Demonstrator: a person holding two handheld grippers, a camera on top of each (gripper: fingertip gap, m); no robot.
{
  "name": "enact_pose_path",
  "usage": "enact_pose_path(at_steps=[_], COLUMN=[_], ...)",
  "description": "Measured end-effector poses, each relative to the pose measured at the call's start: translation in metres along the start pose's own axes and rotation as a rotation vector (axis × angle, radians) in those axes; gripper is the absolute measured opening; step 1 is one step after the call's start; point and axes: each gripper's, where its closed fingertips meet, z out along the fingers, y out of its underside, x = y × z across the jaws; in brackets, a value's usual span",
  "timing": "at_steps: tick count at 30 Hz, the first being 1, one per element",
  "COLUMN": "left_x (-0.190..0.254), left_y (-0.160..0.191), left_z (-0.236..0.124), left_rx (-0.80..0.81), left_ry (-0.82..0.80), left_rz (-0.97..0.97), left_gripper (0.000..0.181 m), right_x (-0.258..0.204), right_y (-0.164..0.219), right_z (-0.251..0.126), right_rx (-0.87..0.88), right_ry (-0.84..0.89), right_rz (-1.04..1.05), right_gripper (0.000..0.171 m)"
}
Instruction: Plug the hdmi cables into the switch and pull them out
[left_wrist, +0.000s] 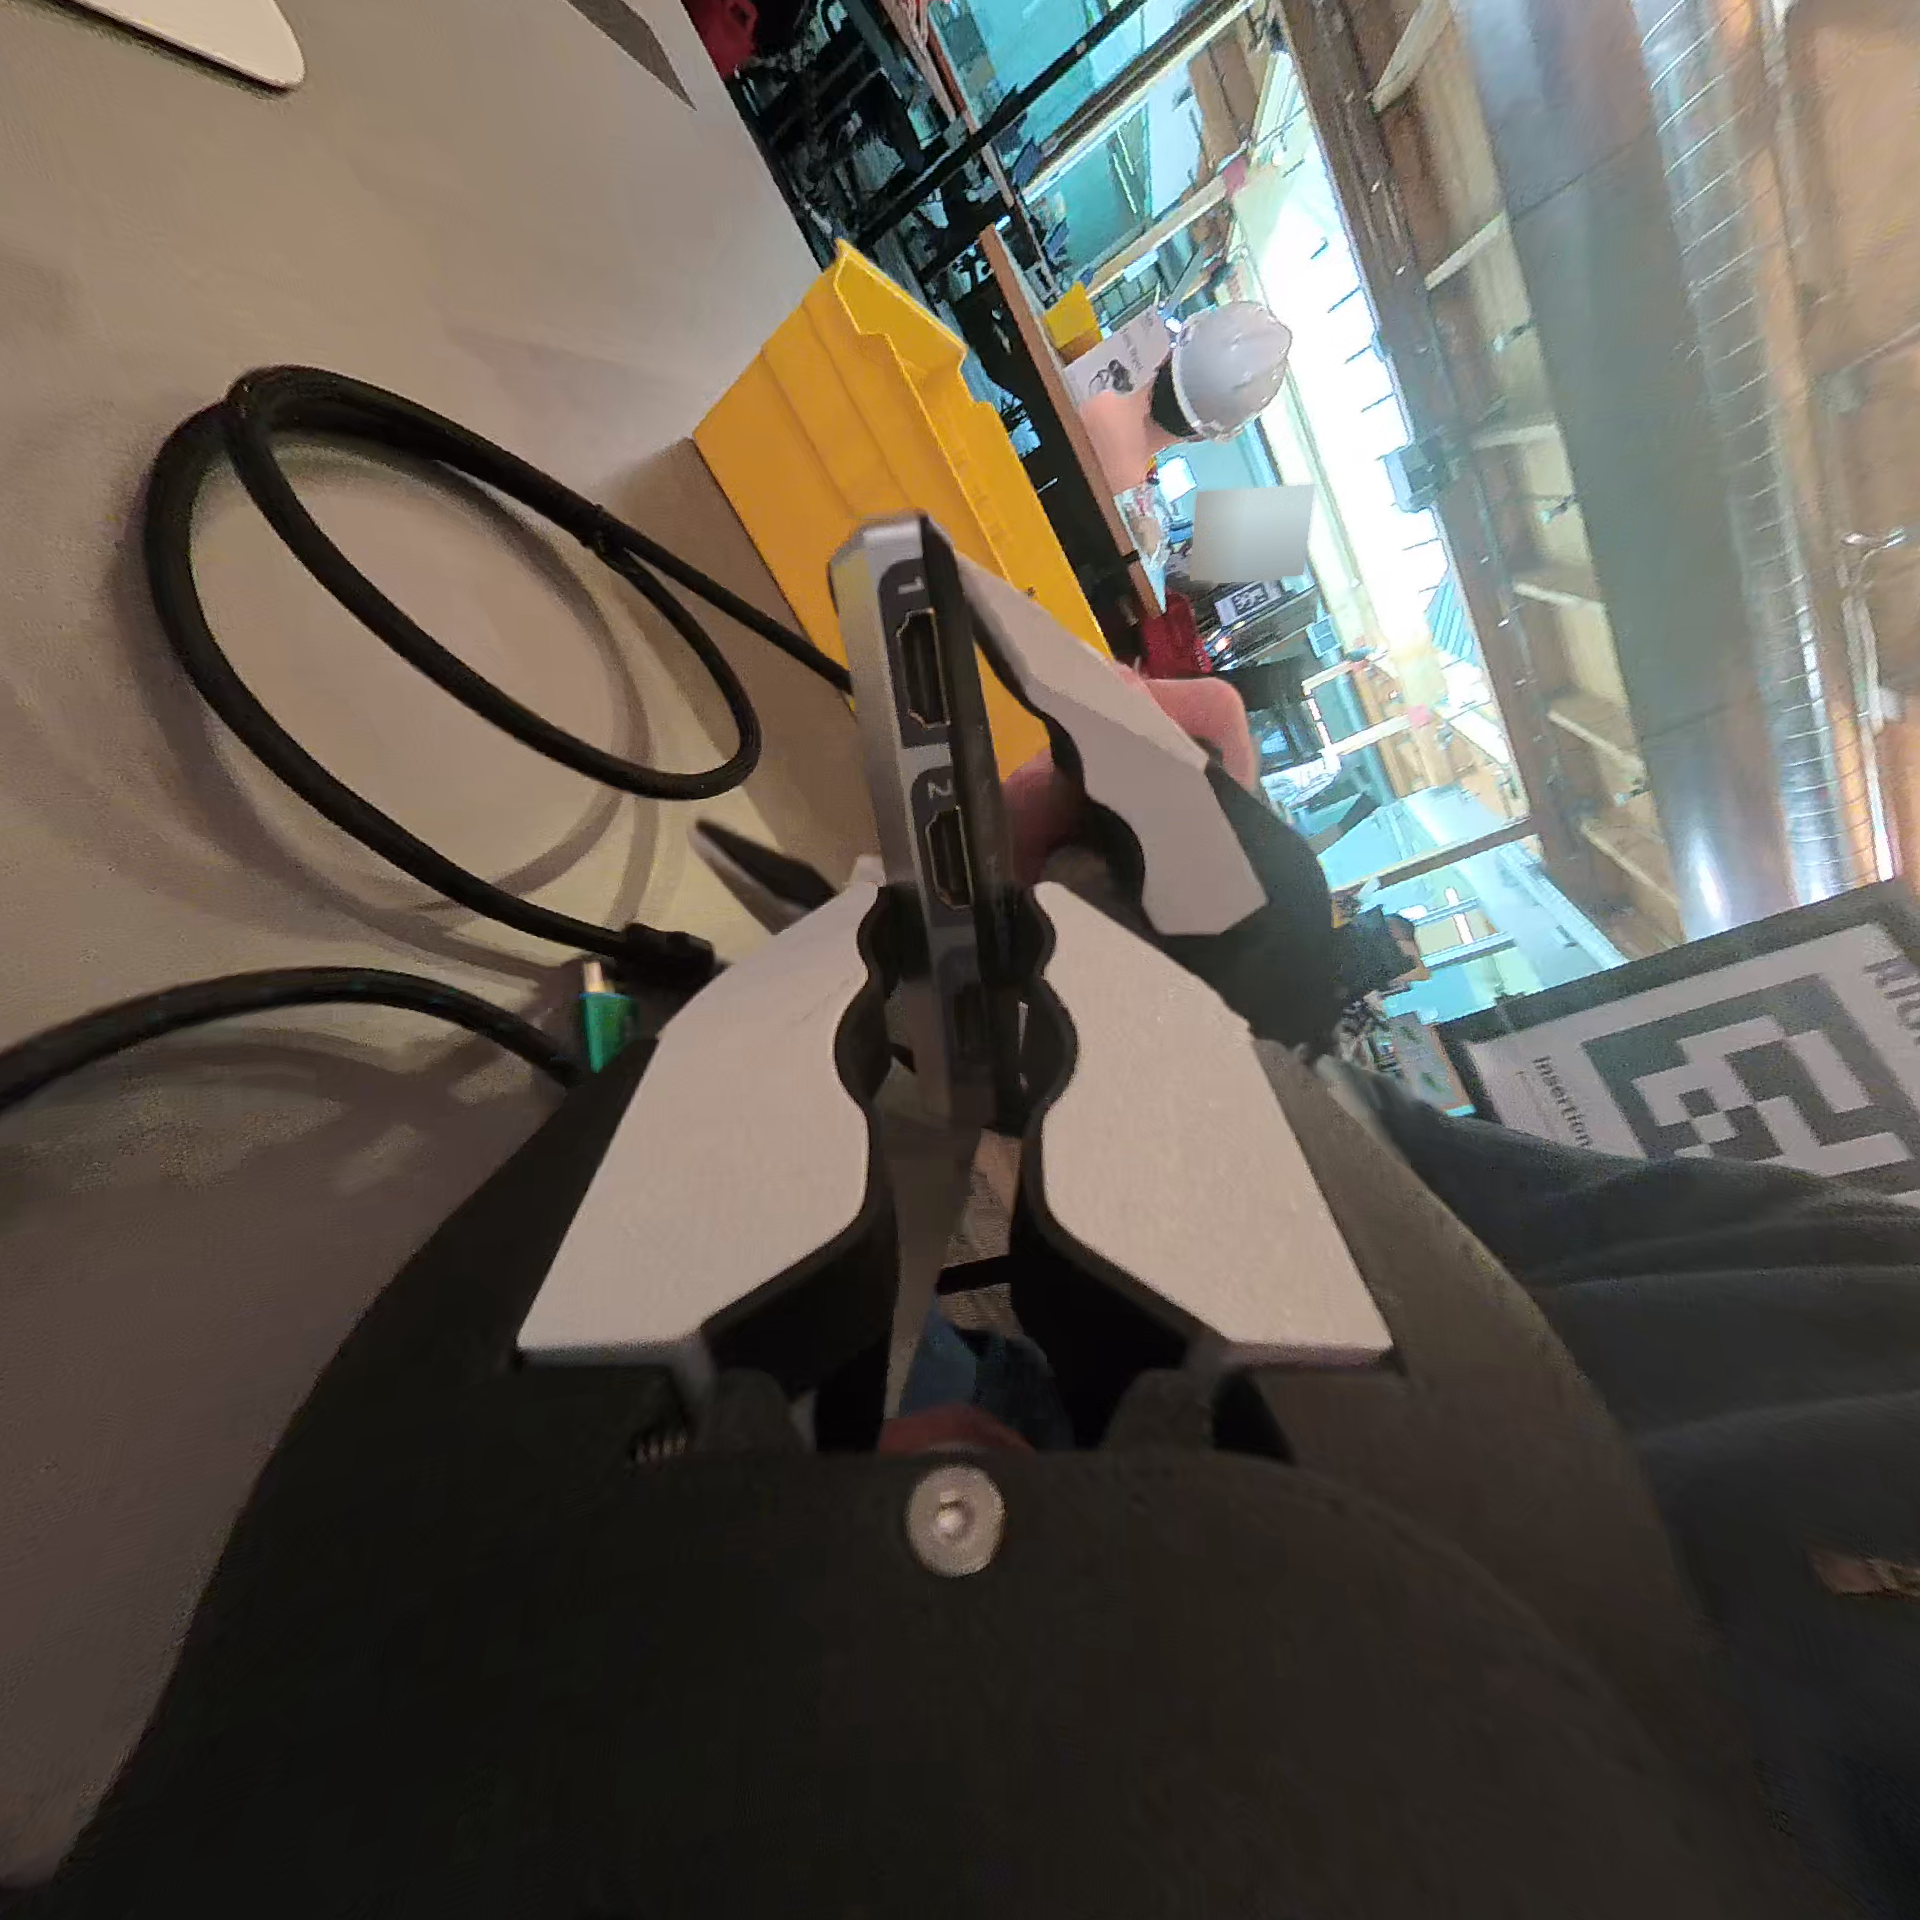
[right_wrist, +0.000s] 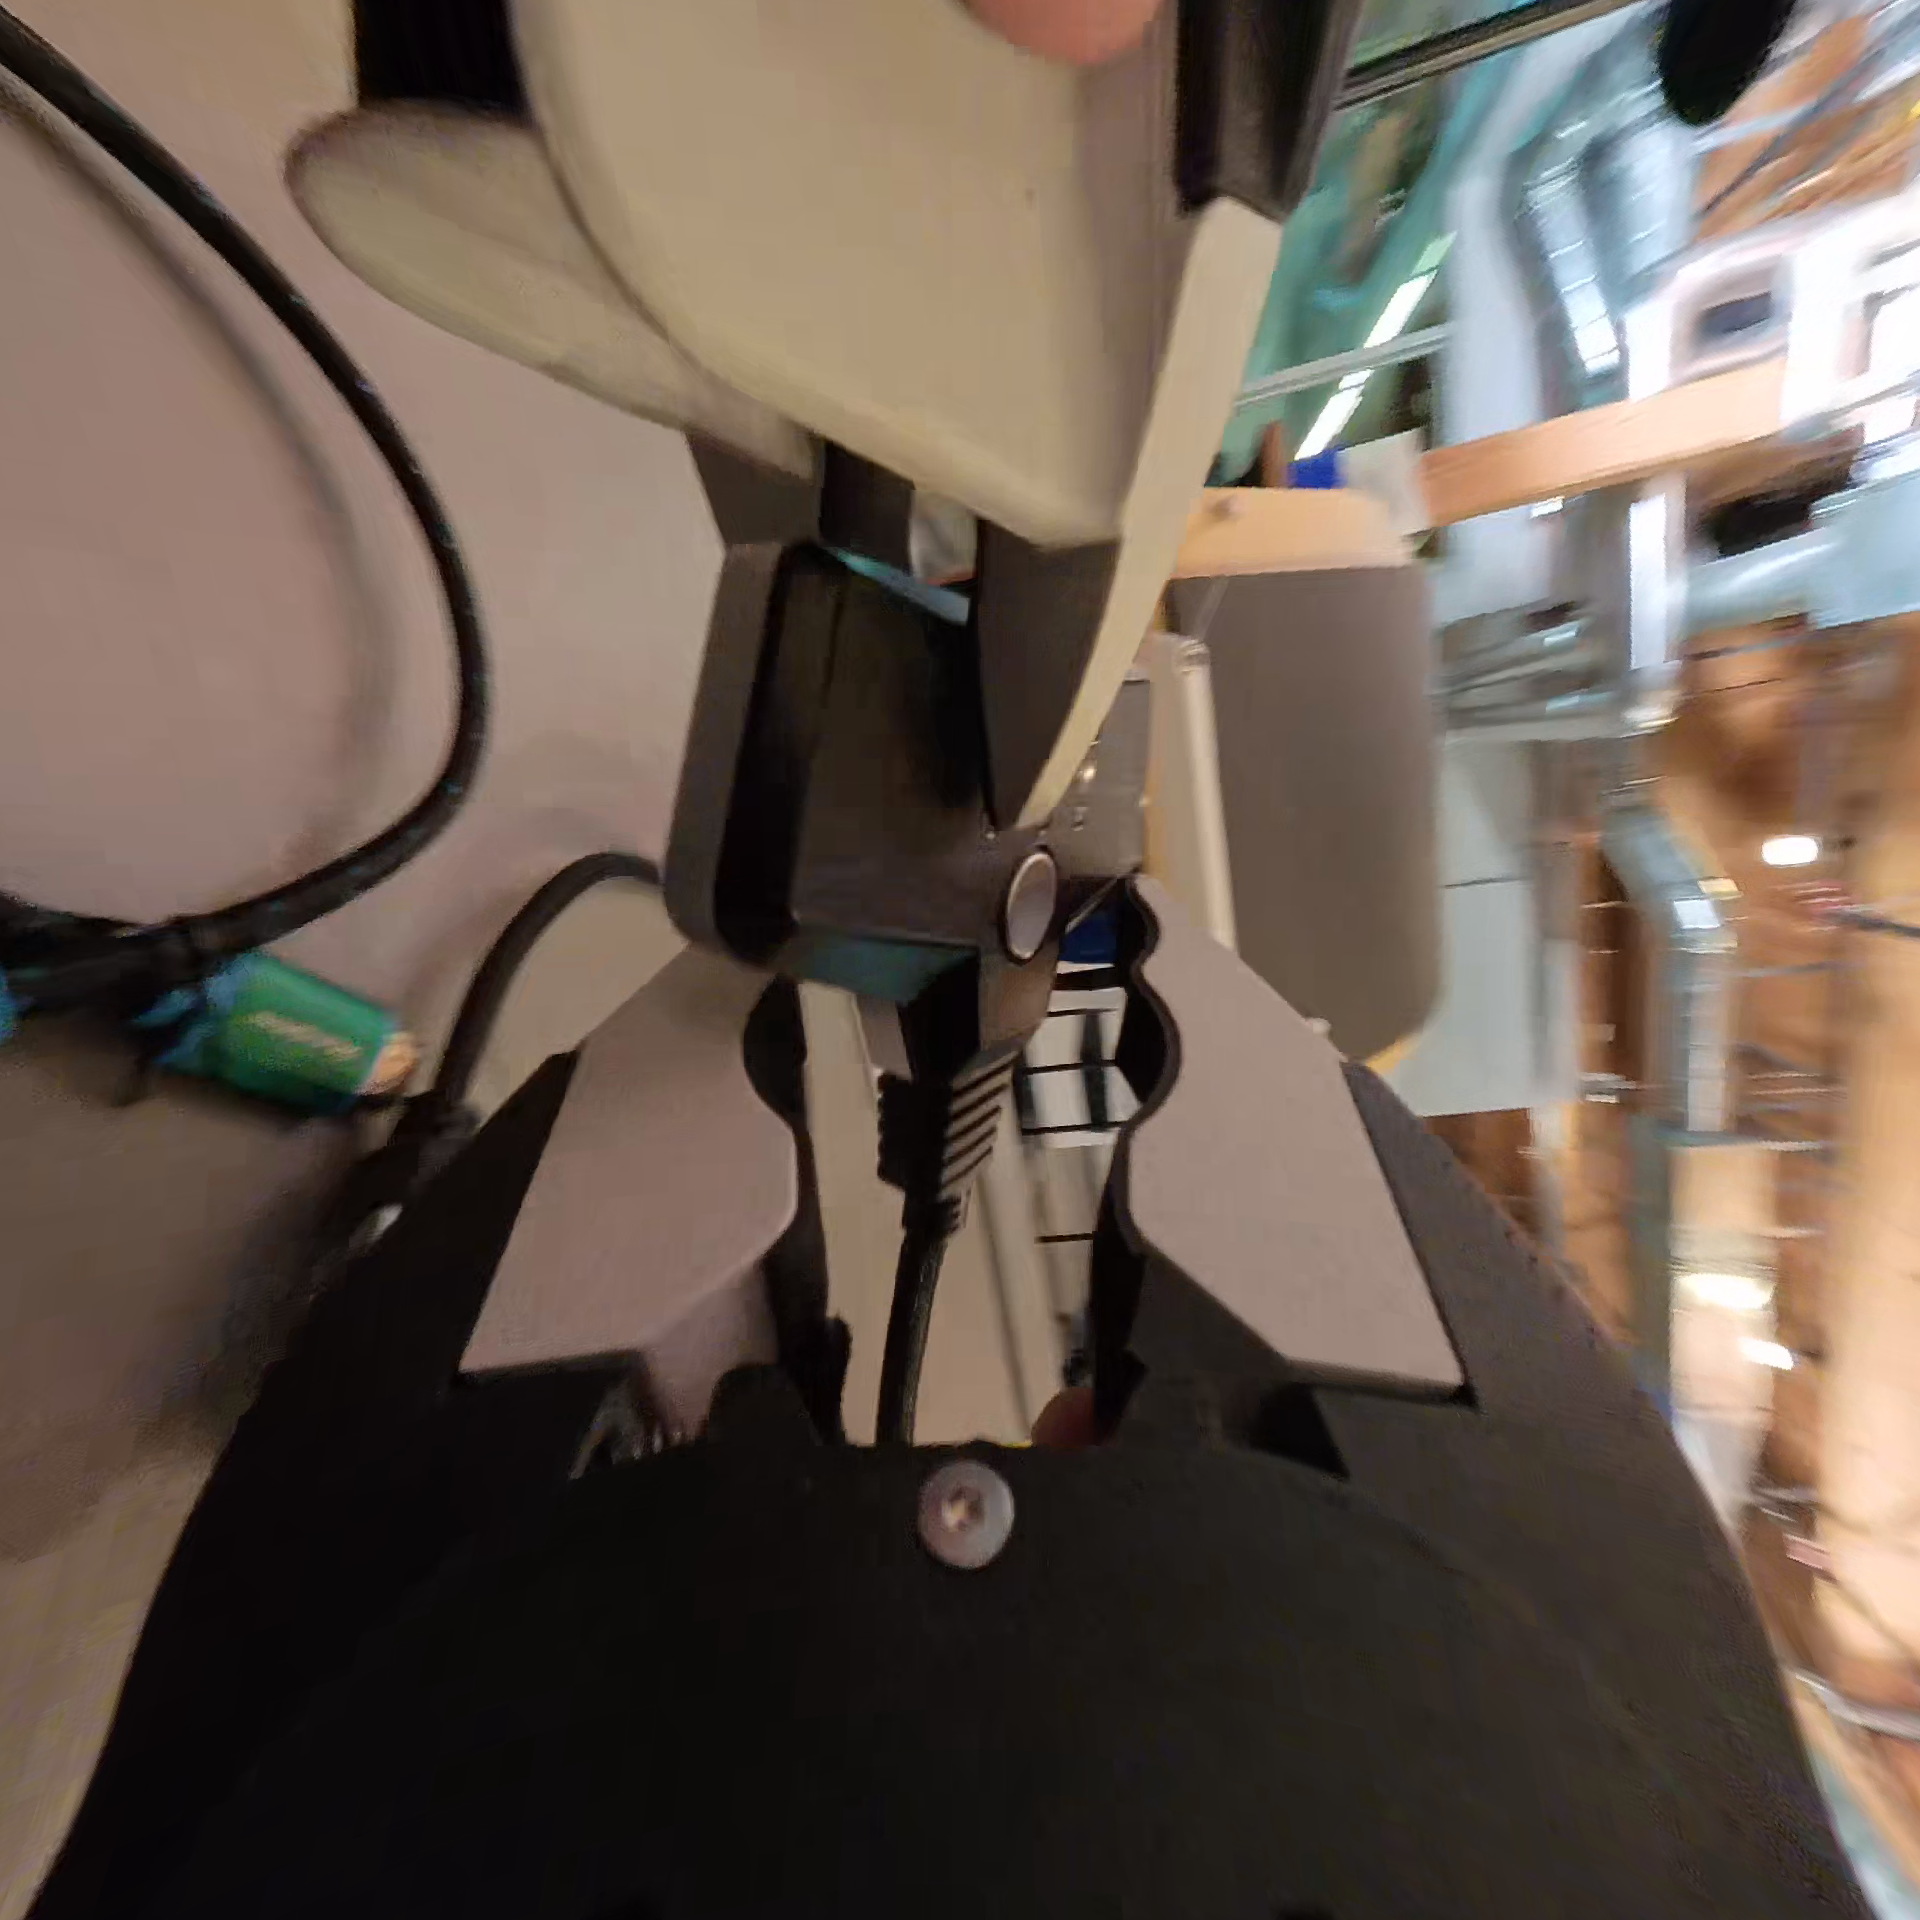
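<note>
- Hidden: in the left wrist view, my left gripper (left_wrist: 951, 997) is covering the lower end of the switch (left_wrist: 920, 727).
- The right wrist view is blurring; the plug's tip is lost behind a black block.
- Left tongs are clenching the switch at frame centre, ports facing left.
- Right gripper (right_wrist: 961, 1023) is standing parted around the HDMI cable (right_wrist: 940, 1132), untouched.
- Spare cables (left_wrist: 416, 623) are lying left on the table (left_wrist: 416, 260).

Grey HDMI switch (left_wrist: 902, 717), held on edge above the counter, two empty numbered ports facing near. Black HDMI cables (left_wrist: 416, 665) lie looped on the counter at left; one green-shelled plug (left_wrist: 606, 1023) lies unplugged beside them.
</note>
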Motion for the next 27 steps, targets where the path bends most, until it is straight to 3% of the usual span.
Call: enact_pose_path(at_steps=[5,9,13,16,19,21,24,26,27], left_x=[0.010,0.023,0.035,0.038,0.033,0.036,0.024,0.024,0.024], left_y=[-0.001,-0.009,-0.023,-0.035,-0.035,-0.031,-0.020,-0.015,-0.014], left_z=[0.002,0.000,-0.014,-0.023,-0.022,-0.019,-0.014,-0.012,-0.012], left_rx=[0.050,0.063,0.082,0.101,0.041,-0.003,-0.134,-0.152,-0.149], left_ry=[0.039,0.105,0.081,-0.028,-0.245,-0.354,-0.478,-0.474,-0.476], left_rz=[-0.067,-0.016,0.175,0.408,0.788,1.052,1.253,1.283,1.284], left_gripper=[0.023,0.031,0.035,0.051,0.070,0.074,0.057,0.031,0.030], right_x=[0.020,0.025,0.038,0.043,0.030,0.026,0.026,0.023,0.021], right_y=[-0.005,-0.007,0.002,0.000,-0.012,-0.020,-0.033,-0.040,-0.040], right_z=[0.000,-0.002,-0.005,-0.011,-0.021,-0.028,-0.040,-0.046,-0.047], right_rx=[0.099,0.227,0.313,0.384,0.474,0.523,0.595,0.620,0.619], right_ry=[0.120,0.008,-0.094,-0.169,-0.350,-0.429,-0.522,-0.568,-0.582], right_rz=[-0.064,0.074,0.271,0.340,0.390,0.424,0.472,0.467,0.457], right_gripper=[0.024,0.022,0.021,0.022,0.022,0.022,0.022,0.021,0.022])
